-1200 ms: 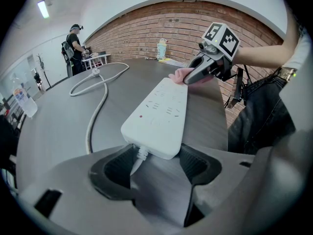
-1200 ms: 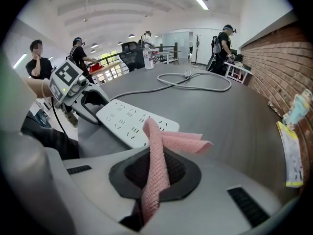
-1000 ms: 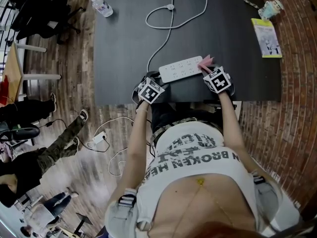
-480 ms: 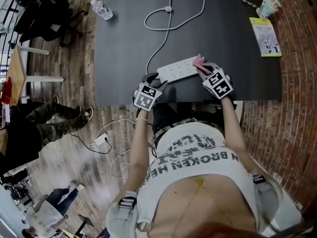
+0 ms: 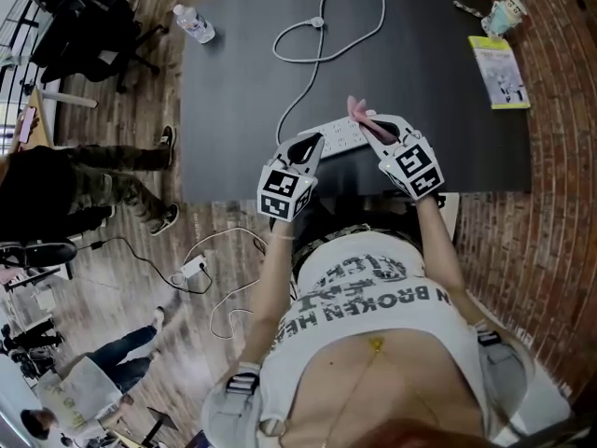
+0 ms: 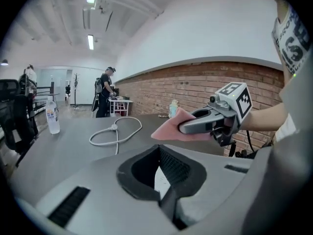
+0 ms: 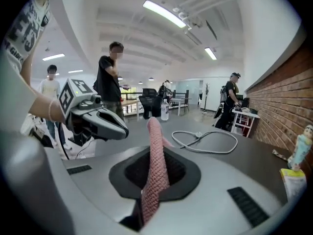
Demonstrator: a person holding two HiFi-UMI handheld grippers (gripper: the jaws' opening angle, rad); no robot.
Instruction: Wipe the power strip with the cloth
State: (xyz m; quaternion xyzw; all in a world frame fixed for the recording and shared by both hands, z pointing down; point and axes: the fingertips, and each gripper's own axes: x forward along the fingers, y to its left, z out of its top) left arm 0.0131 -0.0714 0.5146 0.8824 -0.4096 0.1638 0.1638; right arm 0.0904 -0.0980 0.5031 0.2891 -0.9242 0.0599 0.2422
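The white power strip (image 5: 340, 139) lies on the dark table (image 5: 420, 54), partly hidden between my two grippers. My right gripper (image 5: 371, 127) hovers above the strip's right end, shut on the pink cloth (image 5: 356, 109). In the right gripper view the cloth (image 7: 155, 165) stands up from the pinched jaws. My left gripper (image 5: 306, 149) hangs over the strip's left end; its jaws have just been closing and now meet with nothing held. From the left gripper view I see the right gripper (image 6: 188, 127) and the cloth (image 6: 171, 127) in the air. The strip's cable (image 5: 317, 26) loops across the table.
A water bottle (image 5: 194, 22) stands at the table's far left corner. A yellow booklet (image 5: 501, 70) and a small figure (image 5: 511, 11) sit at the far right. People stand on the wooden floor at the left (image 5: 84, 185). A brick floor (image 5: 560, 157) lies to the right.
Both grippers have risen off the table towards the camera. The cloth came up off the strip's right end with the right gripper. The left jaws went from open to shut.
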